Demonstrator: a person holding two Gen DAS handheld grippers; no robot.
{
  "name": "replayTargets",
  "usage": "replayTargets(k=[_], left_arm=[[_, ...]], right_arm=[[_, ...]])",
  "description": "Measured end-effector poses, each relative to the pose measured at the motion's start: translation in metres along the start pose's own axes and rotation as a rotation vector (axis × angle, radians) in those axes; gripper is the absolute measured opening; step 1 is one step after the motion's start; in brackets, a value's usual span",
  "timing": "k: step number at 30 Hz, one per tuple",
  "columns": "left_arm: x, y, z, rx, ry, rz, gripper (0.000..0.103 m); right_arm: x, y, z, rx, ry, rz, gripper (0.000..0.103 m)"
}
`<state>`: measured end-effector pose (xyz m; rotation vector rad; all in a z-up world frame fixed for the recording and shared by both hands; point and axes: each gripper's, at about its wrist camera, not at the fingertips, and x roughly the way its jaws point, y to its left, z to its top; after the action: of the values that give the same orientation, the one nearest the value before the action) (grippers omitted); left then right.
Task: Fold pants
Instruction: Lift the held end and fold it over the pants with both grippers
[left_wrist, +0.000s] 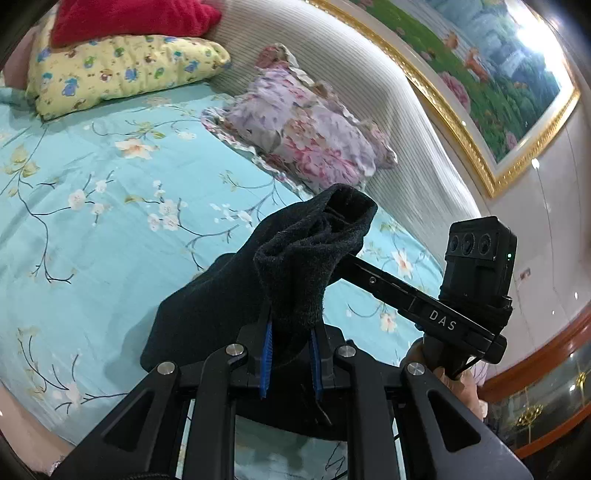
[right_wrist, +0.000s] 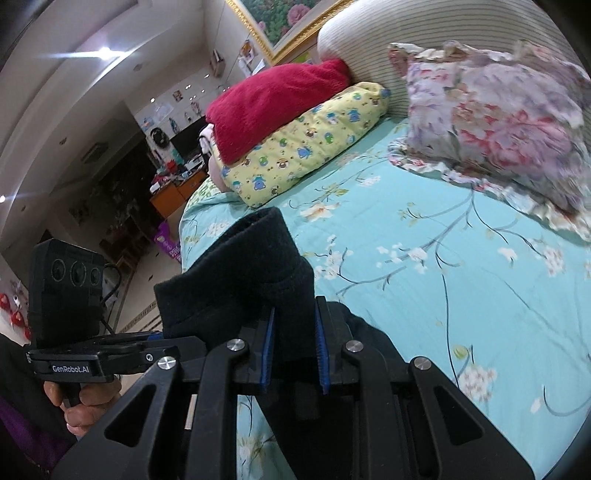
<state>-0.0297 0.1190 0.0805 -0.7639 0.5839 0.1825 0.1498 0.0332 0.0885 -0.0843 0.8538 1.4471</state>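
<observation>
Two grippers, each pinching a bunch of the same black pants. In the left wrist view, left gripper (left_wrist: 290, 360) with jaws clamped on a thick fold of the pants (left_wrist: 258, 280), blue pads (left_wrist: 266, 354) pressed against the cloth on either side. Dark fleecy fabric bunched up above the jaws and draped down to the left, raised over the bed (left_wrist: 92, 229) rather than spread flat on it. Just to the right, the right gripper (left_wrist: 443, 317) reaching into the same bundle, its tip hidden in the cloth, a hand (left_wrist: 439, 365) wrapped round its handle.

In the right wrist view, jaws of the right gripper (right_wrist: 294, 349) closed on another fold of the pants (right_wrist: 255, 273), blue pads (right_wrist: 320, 350) squeezing the cloth between them. Fabric standing in a lump above the jaws and hanging below them, over the near edge of the bed (right_wrist: 443, 295). To the left, the left gripper (right_wrist: 99, 360) held level, touching the pants.

Farther back on the floral sheet: a yellow pillow (right_wrist: 306, 147) under a red blanket (right_wrist: 273, 103), and a flowered pillow (right_wrist: 498, 125) against the striped headboard (right_wrist: 424, 22).
</observation>
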Motion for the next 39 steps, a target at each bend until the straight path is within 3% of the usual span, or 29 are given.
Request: replayTargets(k=[39], left_arm=[[0.068,-0.113,-0.076,0.283,0.23,-0.063,0.016]], right_arm=[[-0.113,-0.069,-0.115,0.232,-0.22,-0.047,0.021]])
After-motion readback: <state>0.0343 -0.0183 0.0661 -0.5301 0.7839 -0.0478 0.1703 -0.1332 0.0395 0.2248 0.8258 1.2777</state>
